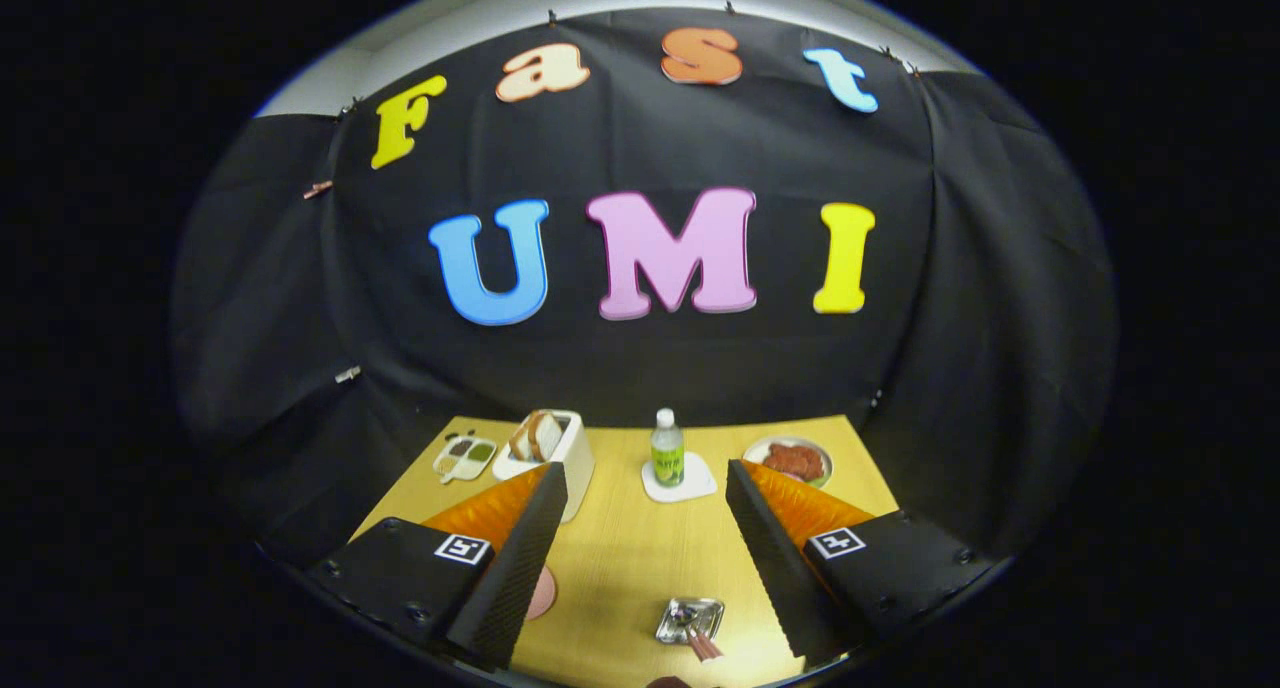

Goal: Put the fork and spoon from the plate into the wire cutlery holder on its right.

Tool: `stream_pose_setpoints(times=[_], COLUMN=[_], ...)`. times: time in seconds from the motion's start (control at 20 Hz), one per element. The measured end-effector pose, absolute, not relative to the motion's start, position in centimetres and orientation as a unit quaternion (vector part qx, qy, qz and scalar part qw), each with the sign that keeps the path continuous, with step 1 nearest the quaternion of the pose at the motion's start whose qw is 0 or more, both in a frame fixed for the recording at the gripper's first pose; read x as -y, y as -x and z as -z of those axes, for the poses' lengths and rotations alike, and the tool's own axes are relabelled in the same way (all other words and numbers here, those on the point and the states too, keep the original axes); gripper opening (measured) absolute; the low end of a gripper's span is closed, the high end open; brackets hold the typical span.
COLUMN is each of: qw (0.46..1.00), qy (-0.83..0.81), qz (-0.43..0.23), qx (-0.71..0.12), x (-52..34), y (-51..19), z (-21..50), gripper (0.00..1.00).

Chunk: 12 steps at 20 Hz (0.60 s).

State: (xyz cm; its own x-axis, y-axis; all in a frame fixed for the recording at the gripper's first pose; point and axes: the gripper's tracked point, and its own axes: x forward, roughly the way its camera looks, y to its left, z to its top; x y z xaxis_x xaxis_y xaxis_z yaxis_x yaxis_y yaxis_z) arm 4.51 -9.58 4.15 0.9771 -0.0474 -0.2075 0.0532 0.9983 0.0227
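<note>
My gripper [645, 468] is held high above the yellow table [620, 558], open, with nothing between its fingers. Far below, between the two fingers and close to me, lies a small shiny square plate [690, 618]. On it rest the fork and spoon [700, 640]; their reddish-brown handles stick out over the plate's near edge towards me. They are too small to tell apart. A rounded dark reddish thing [670, 681] peeks in just nearer than the plate, and I cannot tell what it is.
A white toaster with bread slices [545, 443] stands beyond the left finger, with a small divided dish [463, 458] to its left. A bottle [667, 448] stands on a white coaster [680, 483] mid-table. A plate of red food [792, 460] sits far right. A pink disc [541, 593] shows beside the left finger.
</note>
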Motion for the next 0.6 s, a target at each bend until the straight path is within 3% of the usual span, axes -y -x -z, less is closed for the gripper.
stream_pose_setpoints(times=[0.35,0.6], qw=[0.998,0.993], qy=[0.000,0.002], qz=[0.042,0.027], qx=[0.052,0.115], x=[11.9,11.9], y=[-1.3,2.1], z=[-12.7,-13.0], gripper=[0.99,0.98])
